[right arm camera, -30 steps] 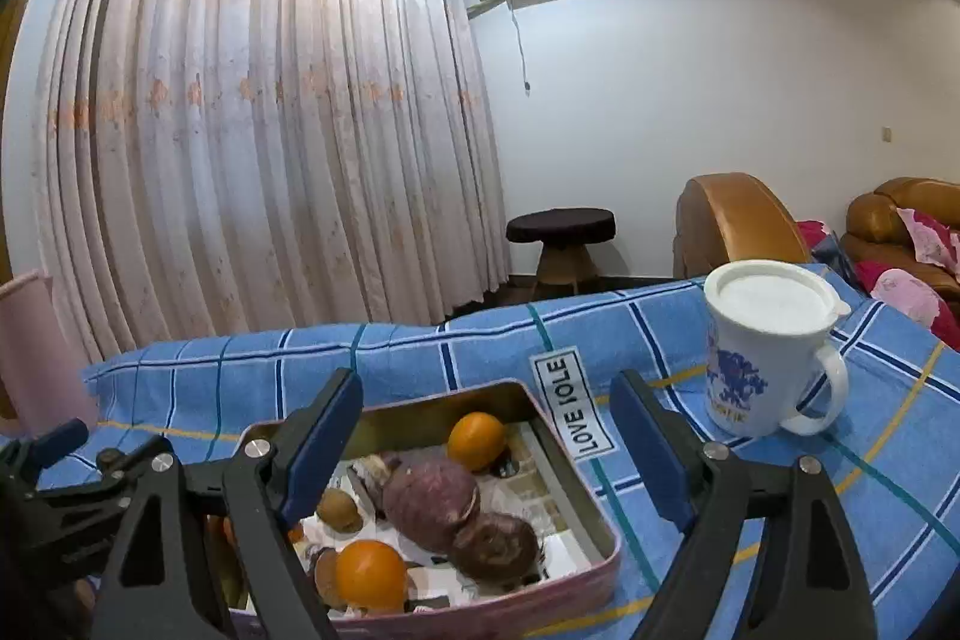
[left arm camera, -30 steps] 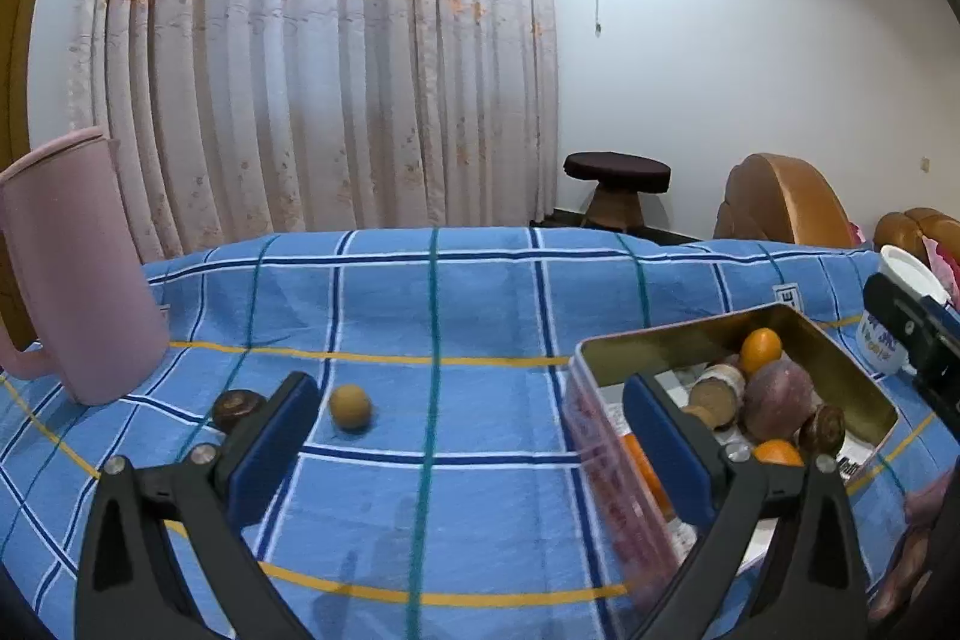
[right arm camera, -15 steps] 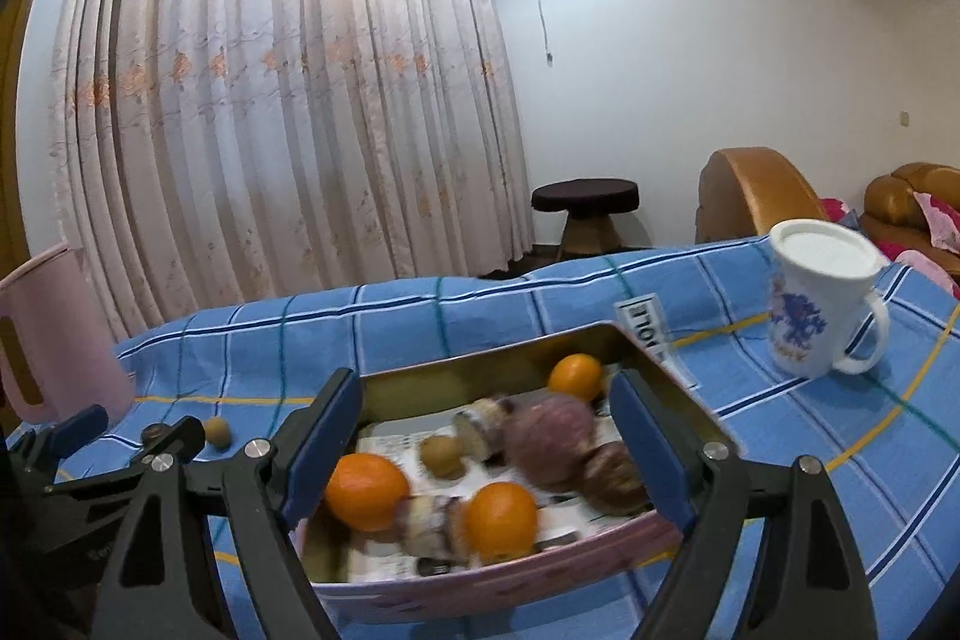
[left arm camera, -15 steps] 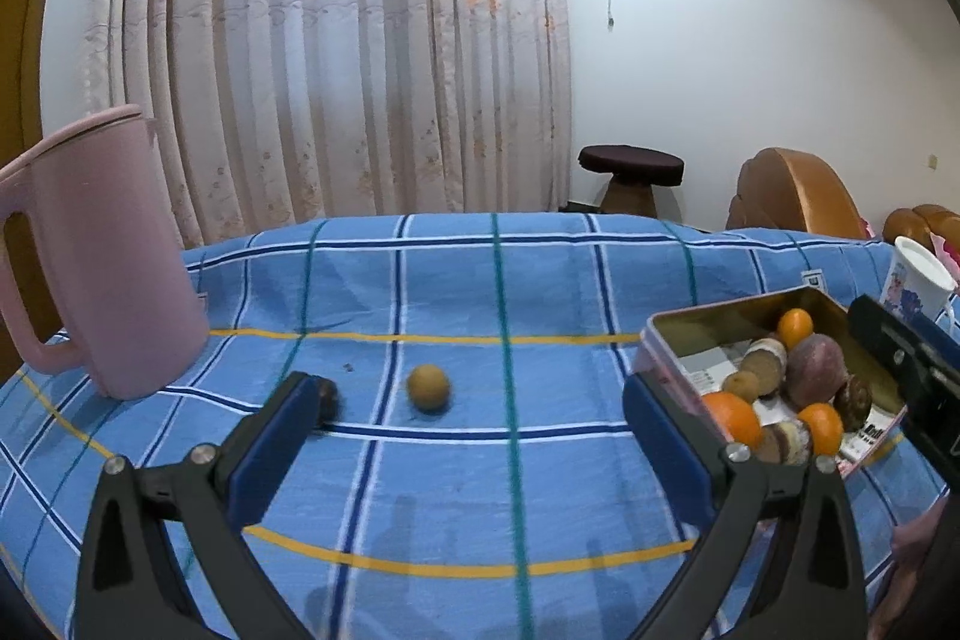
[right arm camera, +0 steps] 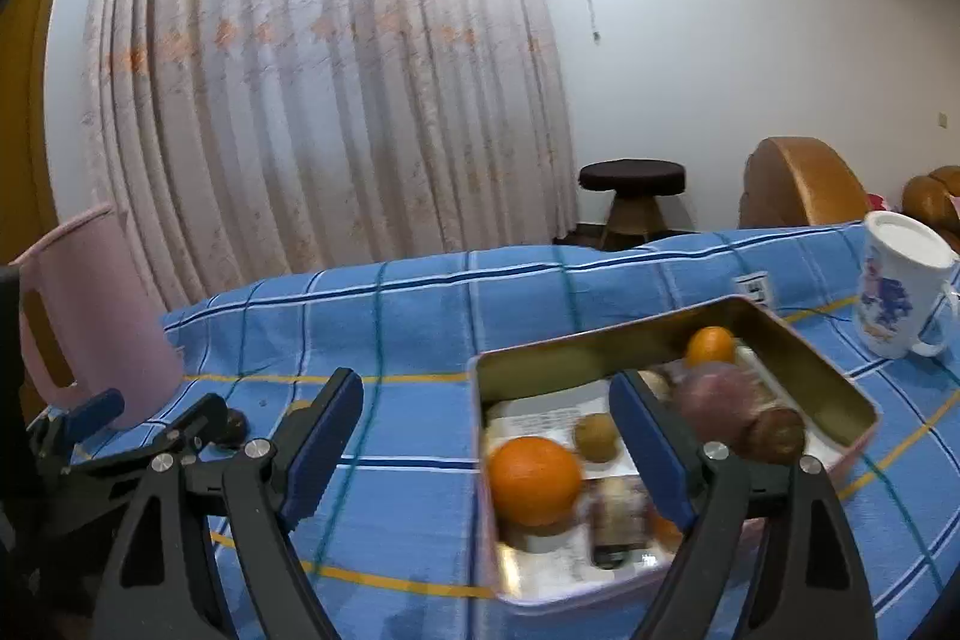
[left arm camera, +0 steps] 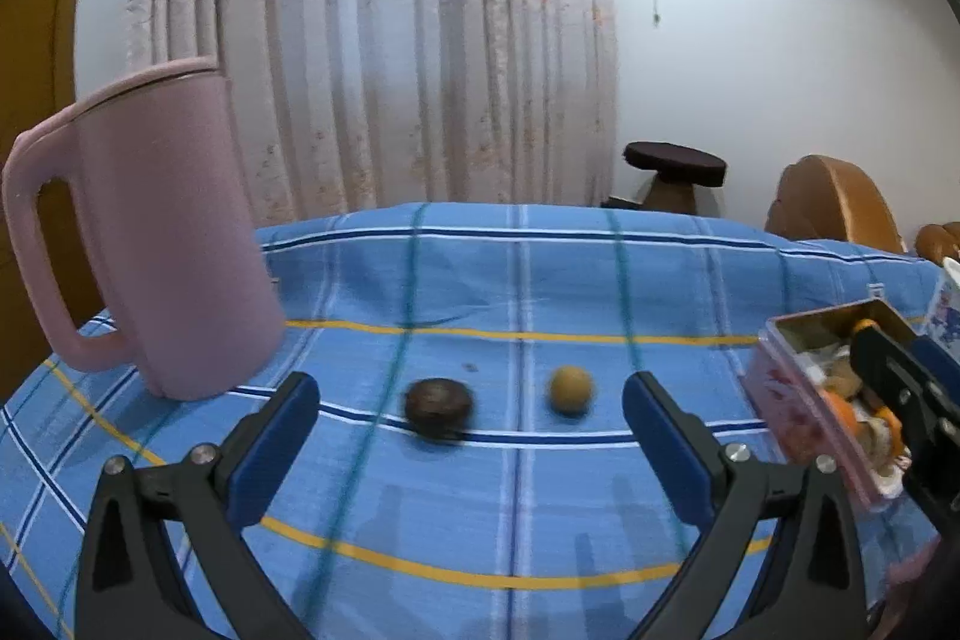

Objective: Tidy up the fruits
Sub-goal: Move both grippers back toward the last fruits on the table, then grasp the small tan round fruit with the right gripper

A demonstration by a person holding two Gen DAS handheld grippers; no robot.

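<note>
Two loose fruits lie on the blue checked cloth in the left wrist view: a dark brown round fruit [left arm camera: 439, 405] and a small tan one [left arm camera: 570, 389]. Both sit just ahead of my left gripper [left arm camera: 471, 418], which is open and empty. A pink tin [right arm camera: 804, 358] with a gold inside holds several fruits, among them a large orange [right arm camera: 534, 478], a small orange [right arm camera: 710, 345] and a purple fruit [right arm camera: 717, 397]. My right gripper [right arm camera: 486, 418] hangs open and empty over the tin's left wall. The tin [left arm camera: 798, 400] shows at the right edge of the left wrist view.
A tall pink jug [left arm camera: 159, 244] stands at the left of the table, also seen as the jug [right arm camera: 90, 322] in the right wrist view. A white mug [right arm camera: 900, 298] with a blue print stands right of the tin. Curtains, a dark stool [right arm camera: 633, 196] and brown armchairs lie beyond the table.
Both grippers have swung to the left across the table. The tin has slid toward the right of each view, and the two loose fruits now sit between the left gripper's fingers. Both stayed open.
</note>
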